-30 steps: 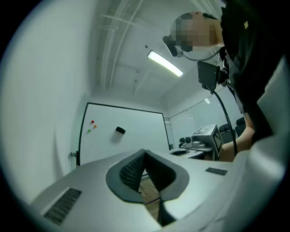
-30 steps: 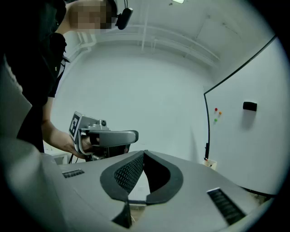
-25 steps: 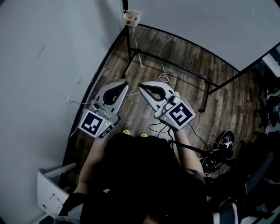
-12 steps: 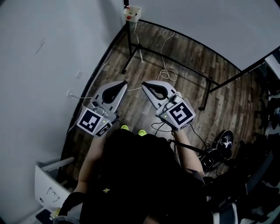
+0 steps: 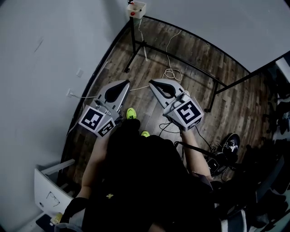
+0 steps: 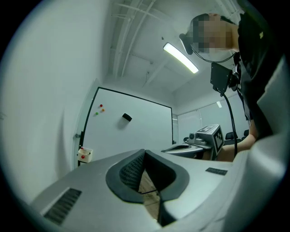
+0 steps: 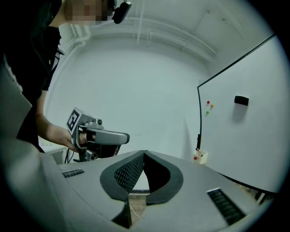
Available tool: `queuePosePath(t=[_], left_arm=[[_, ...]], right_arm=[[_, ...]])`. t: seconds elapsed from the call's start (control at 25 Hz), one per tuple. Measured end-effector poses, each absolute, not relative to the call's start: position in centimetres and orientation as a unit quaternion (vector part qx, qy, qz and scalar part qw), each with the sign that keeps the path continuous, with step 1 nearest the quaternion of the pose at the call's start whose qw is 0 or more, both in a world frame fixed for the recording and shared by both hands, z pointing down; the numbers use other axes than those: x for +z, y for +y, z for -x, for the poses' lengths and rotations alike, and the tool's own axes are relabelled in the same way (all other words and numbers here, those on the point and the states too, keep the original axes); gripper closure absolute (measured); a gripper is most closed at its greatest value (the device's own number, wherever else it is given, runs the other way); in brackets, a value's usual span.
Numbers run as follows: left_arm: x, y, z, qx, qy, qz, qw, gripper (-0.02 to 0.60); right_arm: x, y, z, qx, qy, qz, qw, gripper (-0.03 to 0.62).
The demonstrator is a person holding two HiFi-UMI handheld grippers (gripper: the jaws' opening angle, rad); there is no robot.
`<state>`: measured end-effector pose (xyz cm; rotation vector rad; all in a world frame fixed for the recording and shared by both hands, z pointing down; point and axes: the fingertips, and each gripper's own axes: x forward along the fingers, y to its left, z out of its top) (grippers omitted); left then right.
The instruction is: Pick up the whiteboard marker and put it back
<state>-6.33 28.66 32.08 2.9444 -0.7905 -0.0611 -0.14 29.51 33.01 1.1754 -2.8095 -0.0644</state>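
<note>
A small white marker tray [image 5: 136, 9] with a red-tipped item in it hangs at the left corner of the black-framed whiteboard [image 5: 217, 27]; it also shows in the left gripper view as the tray [image 6: 84, 155] and in the right gripper view as the tray [image 7: 200, 157]. I cannot make out a single marker clearly. My left gripper [image 5: 126, 83] and right gripper [image 5: 151, 83] are held side by side above the wooden floor, pointing level toward the board and well short of it. The left gripper [image 6: 144, 152] and the right gripper [image 7: 143, 153] are both shut with nothing between the pads.
A black eraser [image 6: 127, 118] and small coloured magnets [image 6: 100, 108] sit on the board. A white cable [image 5: 171, 77] lies coiled on the floor under the board's stand. The grey wall [image 5: 41, 68] runs along the left. A white cabinet [image 5: 50, 190] stands behind at the left; dark shoes [image 5: 233, 144] lie at the right.
Both grippers have dropped a little and drifted slightly apart. One yellow-green shoe has stepped forward between them, and the tray has slid toward the top edge of the view.
</note>
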Motion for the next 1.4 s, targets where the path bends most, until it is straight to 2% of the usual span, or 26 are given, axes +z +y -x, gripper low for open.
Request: queuePosePath(t=[0.52, 1.4], left_arm=[[34.3, 20.9, 6.2, -0.035, -0.242, -0.967, 0.074, 0.568], [36.5, 0.7, 5.4, -0.013, -0.204, -0.973, 0.11, 0.568]], right_arm=[[36.6, 22.3, 1.0, -0.011, -0.922, -0.374, 0.102, 0.594], [37.6, 0.8, 2.1, 0.04, -0.914, -0.395, 0.087, 0.594]])
